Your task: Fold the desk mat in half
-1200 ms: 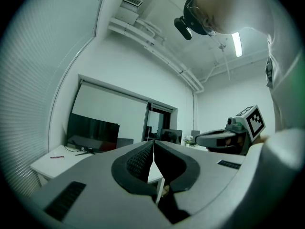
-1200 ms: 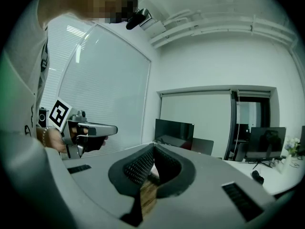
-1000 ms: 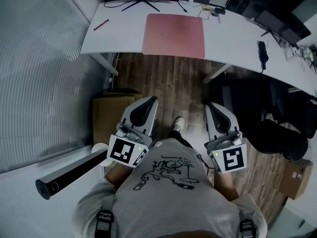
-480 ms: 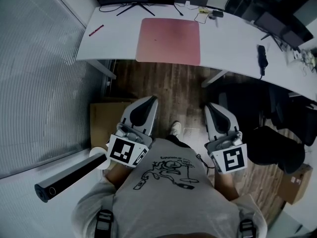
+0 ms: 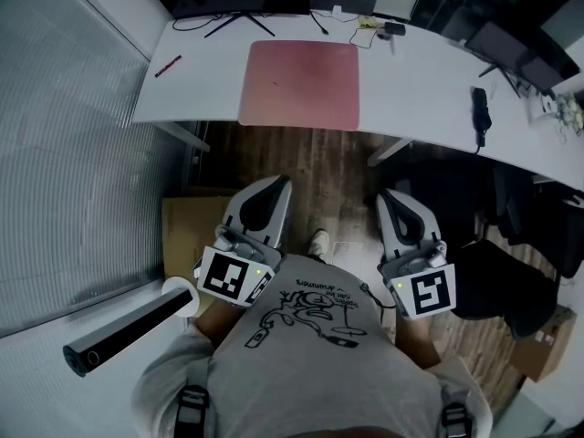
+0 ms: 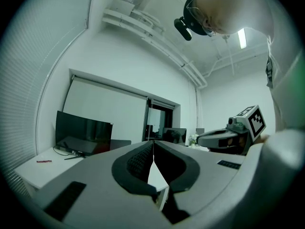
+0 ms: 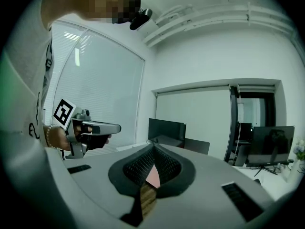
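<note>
A pink desk mat [image 5: 300, 85] lies flat and unfolded on the white desk [image 5: 429, 80] at the far side of the head view. A sliver of the pink desk mat [image 7: 153, 175] also shows between the right gripper's jaws. Both grippers are held close to the person's body, well short of the desk. My left gripper [image 5: 274, 188] is shut, its jaw tips meeting with nothing between them [image 6: 153, 143]. My right gripper [image 5: 388, 199] is shut too and holds nothing [image 7: 154, 147].
A monitor stand [image 5: 239, 18], cables and small devices [image 5: 383, 27] sit at the desk's back edge. A red pen [image 5: 167, 66] lies at its left, a black remote [image 5: 481, 104] at its right. A cardboard box [image 5: 187, 231], black tube [image 5: 128, 327] and office chair [image 5: 474, 199] stand on the wooden floor.
The head view has shifted so the desk and mat sit slightly lower and nearer in frame. Both grippers stay in the same place, shut.
</note>
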### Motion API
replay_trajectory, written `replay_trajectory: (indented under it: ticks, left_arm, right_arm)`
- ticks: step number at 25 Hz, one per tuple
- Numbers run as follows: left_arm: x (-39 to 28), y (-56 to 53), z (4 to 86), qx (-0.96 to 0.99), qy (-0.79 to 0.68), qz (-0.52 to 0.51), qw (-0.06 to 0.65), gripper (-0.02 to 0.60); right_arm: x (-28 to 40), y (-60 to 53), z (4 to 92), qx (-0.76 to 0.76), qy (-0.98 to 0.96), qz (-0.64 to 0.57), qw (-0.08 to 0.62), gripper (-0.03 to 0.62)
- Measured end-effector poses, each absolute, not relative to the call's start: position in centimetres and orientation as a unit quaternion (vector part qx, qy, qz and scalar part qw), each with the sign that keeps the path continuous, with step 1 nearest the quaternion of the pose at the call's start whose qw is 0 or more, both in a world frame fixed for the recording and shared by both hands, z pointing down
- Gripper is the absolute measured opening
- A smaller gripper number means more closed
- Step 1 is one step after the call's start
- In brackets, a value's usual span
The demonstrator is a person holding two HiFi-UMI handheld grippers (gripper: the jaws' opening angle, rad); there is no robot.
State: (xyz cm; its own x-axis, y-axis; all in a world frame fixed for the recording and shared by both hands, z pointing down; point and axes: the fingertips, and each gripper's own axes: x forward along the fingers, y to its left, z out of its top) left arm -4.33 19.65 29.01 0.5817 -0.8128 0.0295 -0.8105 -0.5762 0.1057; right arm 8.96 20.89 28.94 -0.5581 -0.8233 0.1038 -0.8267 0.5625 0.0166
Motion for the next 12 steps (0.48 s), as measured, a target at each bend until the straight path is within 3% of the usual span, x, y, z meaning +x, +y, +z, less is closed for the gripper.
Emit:
replay_trajectory:
  ticks: [12]
  left_arm:
    - [0.4, 16.9, 29.6, 0.888, -0.456, 0.002, 0.054, 0.023]
  right_arm:
    - [13.7, 18.1, 29.8, 0.466, -0.883, 0.018, 0.050, 0.009]
